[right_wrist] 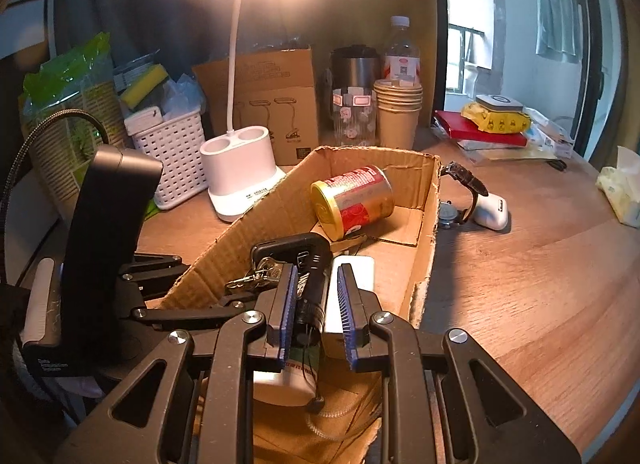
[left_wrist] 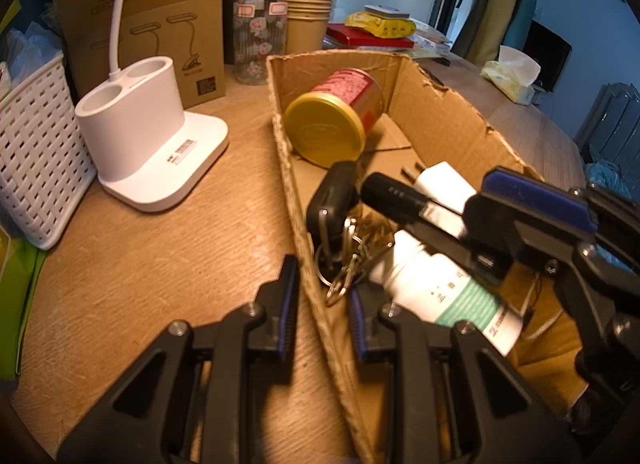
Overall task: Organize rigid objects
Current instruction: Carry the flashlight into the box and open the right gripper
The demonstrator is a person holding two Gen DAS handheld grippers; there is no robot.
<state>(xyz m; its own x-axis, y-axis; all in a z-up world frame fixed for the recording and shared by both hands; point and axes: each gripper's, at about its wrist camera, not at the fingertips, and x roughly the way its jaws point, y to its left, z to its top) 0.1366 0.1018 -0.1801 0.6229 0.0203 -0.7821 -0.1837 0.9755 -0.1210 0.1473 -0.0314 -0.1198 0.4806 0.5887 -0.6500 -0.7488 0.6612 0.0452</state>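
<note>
- A cardboard box (right_wrist: pixel 424 199) stood on the wooden tabletop (right_wrist: pixel 540 284) at the centre of the right wrist frame, already holding a red and gold can (right_wrist: pixel 354 199) on its side, a bunch of keys (left_wrist: pixel 340 240), a white charger (left_wrist: pixel 440 183) and a white bottle (left_wrist: pixel 440 292).
- The right gripper (right_wrist: pixel 316 296) reached into the near end of the box with a black cylindrical object, perhaps a flashlight (right_wrist: pixel 314 284), between its jaws. The jaws were set narrow, the left pad against the flashlight and a small gap showing at the right pad, so whether it was gripped or just let go could not be told.
- The left gripper (left_wrist: pixel 322 304) held nothing; its jaws stood part open astride the box's left wall in the lower middle of the left wrist frame.
- Judged step: placing the flashlight in the box.
- A wristwatch (right_wrist: pixel 464 191) and a small white case (right_wrist: pixel 492 207) lay outside the box, centre right of the right wrist frame.
- The next move likely called for opening the jaws fully, lifting clear of the keys, then reaching right for the wristwatch.
</note>
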